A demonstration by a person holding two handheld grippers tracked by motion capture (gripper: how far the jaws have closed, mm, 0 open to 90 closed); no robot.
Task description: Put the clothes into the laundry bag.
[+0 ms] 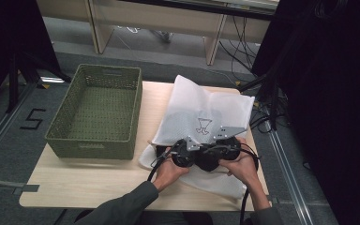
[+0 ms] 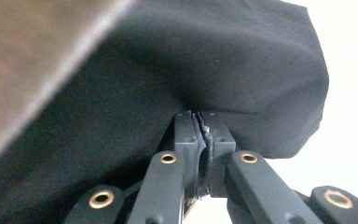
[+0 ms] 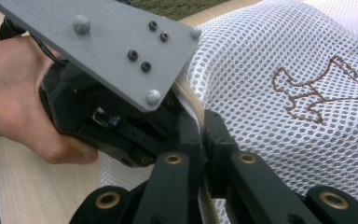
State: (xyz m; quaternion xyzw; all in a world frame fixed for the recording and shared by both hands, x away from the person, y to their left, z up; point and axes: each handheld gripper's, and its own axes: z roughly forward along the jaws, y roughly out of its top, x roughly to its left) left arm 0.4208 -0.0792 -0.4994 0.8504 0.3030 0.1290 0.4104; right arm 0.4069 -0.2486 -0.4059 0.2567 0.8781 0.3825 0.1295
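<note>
With left tool [image 2: 204, 140] clamped on dark cloth [image 2: 223, 70] and right tool [image 3: 204, 140] pinching mesh bag [image 3: 279, 84] rim, feed slowly, keeping the opening taut.

The basket [image 1: 96, 112] stands on the left half of the surface [image 1: 79, 183], toward its far edge. The mesh bag [image 1: 201, 110] lies to the right of it, just beside it, reaching from the far edge toward the near one. At the bag's near end, the left gripper [image 1: 186, 151] and right gripper [image 1: 225, 143] sit side by side, near each other. A dark cloth [image 2: 205, 65] lies at the left gripper's jaws.
</note>
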